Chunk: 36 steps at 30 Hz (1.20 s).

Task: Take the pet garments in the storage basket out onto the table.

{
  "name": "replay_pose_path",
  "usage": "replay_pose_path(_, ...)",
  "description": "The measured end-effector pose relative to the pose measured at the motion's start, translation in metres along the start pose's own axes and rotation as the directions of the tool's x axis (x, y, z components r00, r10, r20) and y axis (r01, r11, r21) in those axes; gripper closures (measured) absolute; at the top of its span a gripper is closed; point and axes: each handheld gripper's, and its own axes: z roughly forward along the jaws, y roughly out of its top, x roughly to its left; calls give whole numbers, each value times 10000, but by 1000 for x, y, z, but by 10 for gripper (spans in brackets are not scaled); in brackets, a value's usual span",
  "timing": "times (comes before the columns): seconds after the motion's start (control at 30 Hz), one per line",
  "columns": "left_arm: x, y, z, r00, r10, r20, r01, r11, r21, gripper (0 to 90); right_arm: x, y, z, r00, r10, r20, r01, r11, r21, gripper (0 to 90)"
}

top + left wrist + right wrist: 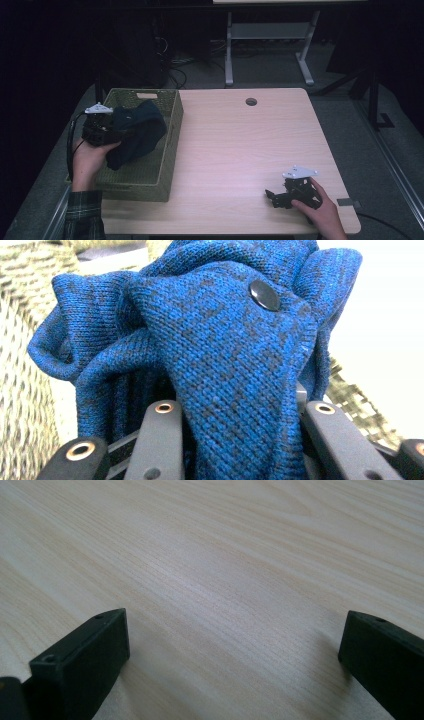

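Blue knit, flecked with black, bunched up: a garment (220,355) clamped between the jaws of the left gripper (102,127), held over the basket (170,145) at the table's left edge. In the high view the garment (137,132) reads as dark navy, hanging in a loose clump from the gripper, its lower end down inside the basket toward the floor of it; cannot tell if it touches the bottom. Left gripper view: fabric folds fill the space above the 2 black jaws, which press in on it from both sides, and 1 black button (264,294) sits on the upper fold. Woven basket wall (25,340) shows blurred behind the cloth on the left and lower right. Basket is olive-green weave, rectangular, open top, with a handle slot in the far wall. The left hand (90,160) grips the tool from below, a plaid sleeve (82,215) at the frame bottom, a grey plate on top of the gripper. Table (240,150) is light wood grain with 1 round cable hole (251,101) near the far edge. The right gripper (280,197) rests low on the table near the front right corner, well apart from the basket, held by the right hand (322,212). Right gripper view: jaws spread wide, nothing between them, bare wood (225,580) just below. Dark floor, cables and a white desk frame (270,40) lie beyond the table.
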Motion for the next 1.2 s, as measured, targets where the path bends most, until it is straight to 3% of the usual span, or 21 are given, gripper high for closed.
replay_pose_path(0.4,-25,25,-11,9934,558,998,-466,9946,-923,652,0,0,0,10000,33,-14,-33,10000,19,0)
replay_pose_path(0.77,-44,38,-8,9757,907,1993,-617,9872,-1473,652,0,0,0,10000,44,-12,-44,10000,24,0)
replay_pose_path(1.2,-66,48,-1,9565,1339,2593,-902,9807,-1737,652,1,0,0,10000,69,-18,-69,10000,10,0)
